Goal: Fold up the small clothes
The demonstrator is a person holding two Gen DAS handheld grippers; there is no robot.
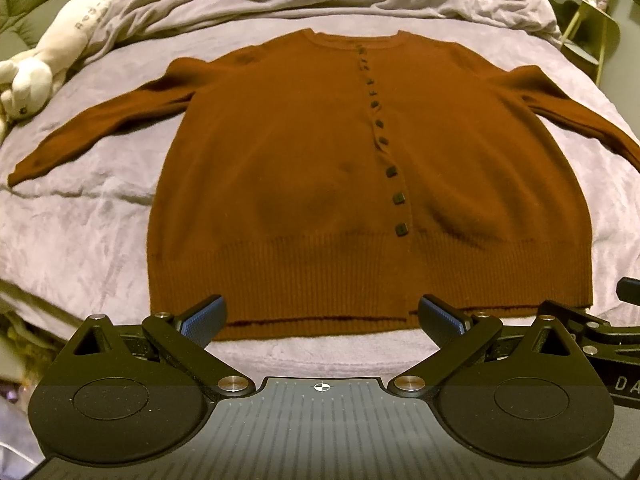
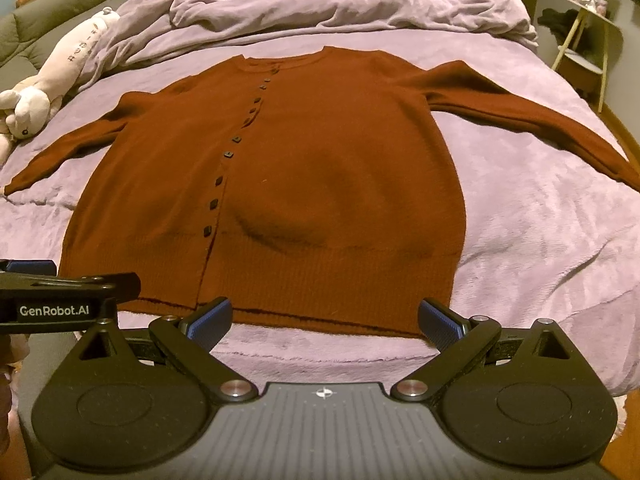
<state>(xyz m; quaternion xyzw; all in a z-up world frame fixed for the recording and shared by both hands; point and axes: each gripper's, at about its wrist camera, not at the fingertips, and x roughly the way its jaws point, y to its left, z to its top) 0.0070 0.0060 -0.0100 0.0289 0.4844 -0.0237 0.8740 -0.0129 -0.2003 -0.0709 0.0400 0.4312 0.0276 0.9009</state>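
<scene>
A rust-brown cardigan (image 1: 280, 168) lies spread flat, front up, on a bed covered with a lilac blanket (image 1: 80, 220); its column of dark square buttons (image 1: 391, 172) runs from the round neckline down to the ribbed hem, and the front is buttoned shut; both sleeves are stretched out to the sides, the left sleeve (image 1: 84, 136) angling down toward the blanket's edge, the right sleeve (image 2: 532, 120) reaching toward the far side of the bed. The ribbed hem (image 2: 320, 292) is the part nearest both cameras, lying just beyond the fingertips.

The left tool (image 1: 322, 316) hovers over the near edge of the bed with its jaws spread wide, empty; its blue-padded fingers (image 1: 204, 320) frame the middle of the hem without touching it, as far as the view shows; the right tool (image 2: 324, 318) is likewise spread wide and empty, its fingers (image 2: 440, 322) sitting just short of the hem's right half; in the right wrist view the left tool's black body shows at the left edge, close beside.

Behind the cardigan a rumpled lilac duvet (image 2: 340, 4) is heaped across the head of the bed; a white plush rabbit (image 1: 36, 72) lies at the left by a green couch (image 2: 48, 16); a small pale side stand (image 2: 588, 40) sits at the far right.
</scene>
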